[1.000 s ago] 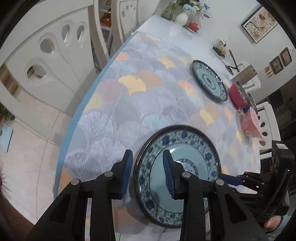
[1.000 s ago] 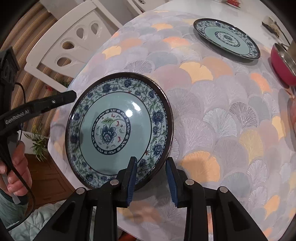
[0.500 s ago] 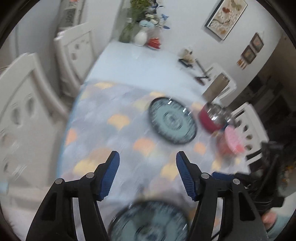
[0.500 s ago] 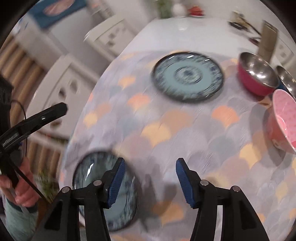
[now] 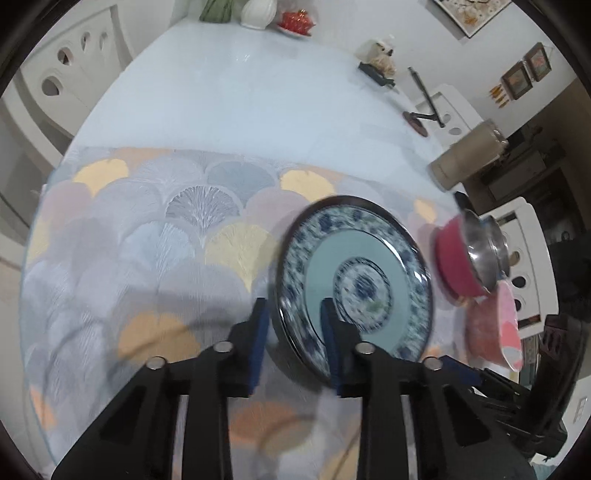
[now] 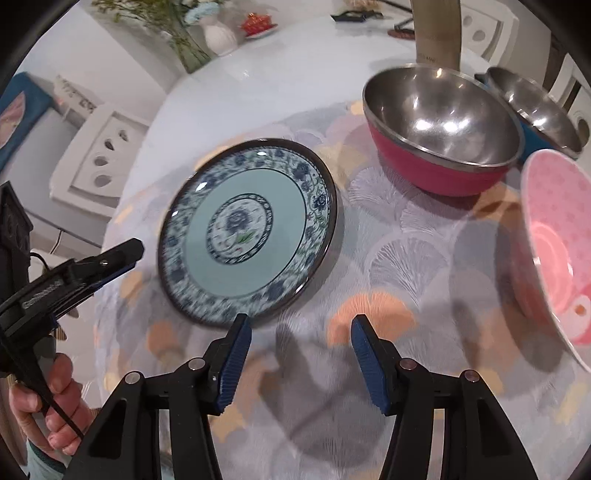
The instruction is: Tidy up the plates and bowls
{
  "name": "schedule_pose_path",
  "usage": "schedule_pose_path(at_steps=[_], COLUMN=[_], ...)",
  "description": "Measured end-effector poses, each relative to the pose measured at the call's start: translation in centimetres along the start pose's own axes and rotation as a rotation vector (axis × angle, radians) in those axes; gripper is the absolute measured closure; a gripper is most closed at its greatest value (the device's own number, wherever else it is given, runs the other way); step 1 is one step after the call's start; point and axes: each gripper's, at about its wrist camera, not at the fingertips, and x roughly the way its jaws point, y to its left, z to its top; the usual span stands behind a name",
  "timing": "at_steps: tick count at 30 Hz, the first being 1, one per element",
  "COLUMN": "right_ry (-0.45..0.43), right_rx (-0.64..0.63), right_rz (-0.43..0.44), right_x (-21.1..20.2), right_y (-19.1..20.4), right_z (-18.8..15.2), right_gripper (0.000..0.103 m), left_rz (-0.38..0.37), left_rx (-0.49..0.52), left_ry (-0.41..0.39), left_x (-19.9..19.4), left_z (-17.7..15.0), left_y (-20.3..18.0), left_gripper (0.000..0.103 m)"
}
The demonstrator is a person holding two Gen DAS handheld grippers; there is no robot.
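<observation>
Left gripper: its blue-padded fingers are straddling the near rim of the blue-patterned plate, one finger outside the rim and one over the plate's face; the gap is narrow, but whether the pads are pressing on the rim cannot be told through the blur.
Left gripper seen from the right wrist: its black body is reaching in from the left edge, with its tip lying just beside the plate's left rim.
Person's hand: it is gripping the handle of the left gripper at the lower left.
Right gripper: its jaws are standing wide apart and holding nothing, hovering over the cloth just in front of the plate's near rim.
Blue-patterned plate, right wrist view: it is sitting on the fan-patterned tablecloth, its edges blurred.
Red steel-lined bowl: it is standing on the cloth beyond and to the right of the plate.
Blue steel-lined bowl: it is sitting just behind the red one, close against it.
Pink bowl: it is appearing at the right edge, near the red bowl.
White table: it is extending bare beyond the cloth, carrying a white vase at its far end.
</observation>
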Motion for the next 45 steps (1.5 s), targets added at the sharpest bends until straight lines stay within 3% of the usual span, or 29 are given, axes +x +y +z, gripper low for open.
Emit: schedule_pose_path(at_steps=[4, 7, 12, 16, 20, 29, 36, 40, 45], right_ry=[-0.012, 0.003, -0.024, -0.024, -0.022, -0.011, 0.006, 0.013, 0.050], right_rx=[-0.014, -0.038, -0.064, -0.100, -0.130, -0.263, -0.444, -0.552, -0.644], right_rz=[-0.014, -0.016, -0.032, -0.033, -0.037, 0.056, 0.127, 0.125, 0.139], right_x=[1.2, 2.2, 2.7, 2.5, 1.6, -3.0, -7.0, -8.2, -8.3], right_y=[-0.2, 0.0, 0.4, 0.2, 1.1, 4.8, 7.9, 9.2, 9.4], right_z=[1.3, 2.1, 2.5, 2.2, 1.0, -6.1, -12.1, -15.6, -18.6], right_gripper=[0.054, 0.069, 0.074, 0.074, 0.074, 0.074, 0.074, 0.074, 0.074], left_rz=[-0.024, -0.017, -0.034, -0.025, 0.000, 0.078, 0.082, 0.091, 0.163], left_rx=[-0.010, 0.009, 0.018, 0.086, 0.117, 0.007, -0.096, -0.121, -0.109], left_ry=[0.008, 0.031, 0.034, 0.040, 0.019, -0.099, -0.175, -0.167, -0.136], left_x=[1.7, 3.2, 4.0, 2.9, -0.1, -9.3, -14.9, -16.4, -16.7], left_z=[1.3, 2.0, 2.5, 1.4, -1.5, -10.1, -15.9, -19.3, -23.4], left_y=[0.5, 0.4, 0.1, -0.4, -0.3, 1.7, 2.5, 2.7, 2.2], left_gripper=[0.080, 0.080, 0.080, 0.080, 0.080, 0.080, 0.080, 0.079, 0.079])
